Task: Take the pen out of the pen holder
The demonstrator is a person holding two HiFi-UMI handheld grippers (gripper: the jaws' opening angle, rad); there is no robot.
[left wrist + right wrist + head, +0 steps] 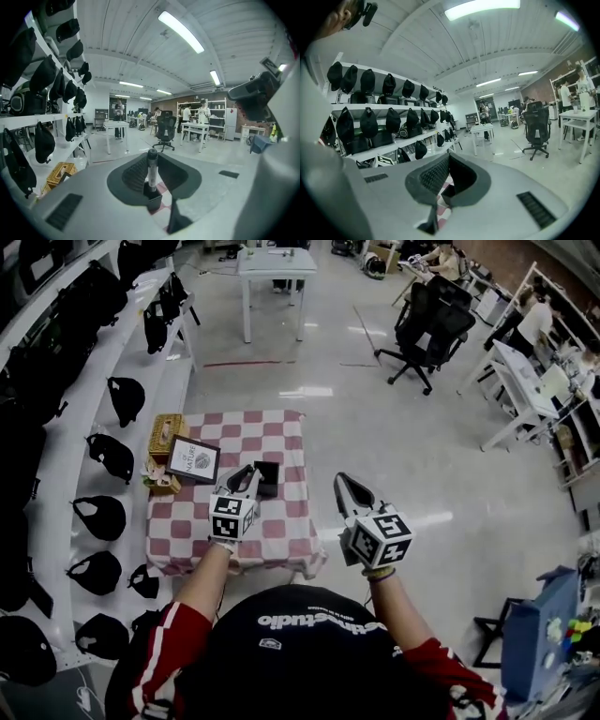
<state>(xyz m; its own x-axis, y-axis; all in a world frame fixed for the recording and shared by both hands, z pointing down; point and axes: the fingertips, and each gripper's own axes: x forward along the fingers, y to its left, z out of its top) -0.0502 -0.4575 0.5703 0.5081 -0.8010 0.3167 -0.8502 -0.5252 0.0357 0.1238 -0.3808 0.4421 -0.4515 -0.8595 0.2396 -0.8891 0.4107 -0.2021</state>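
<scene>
Left gripper jaws astride upright pen, seemingly clear both sides

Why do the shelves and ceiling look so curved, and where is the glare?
Left gripper view and right gripper view: wide-angle lenses bend the shelves and blacken corners; the ceiling lamp burns out white. Head view: bright lamp reflections on the floor.
</scene>
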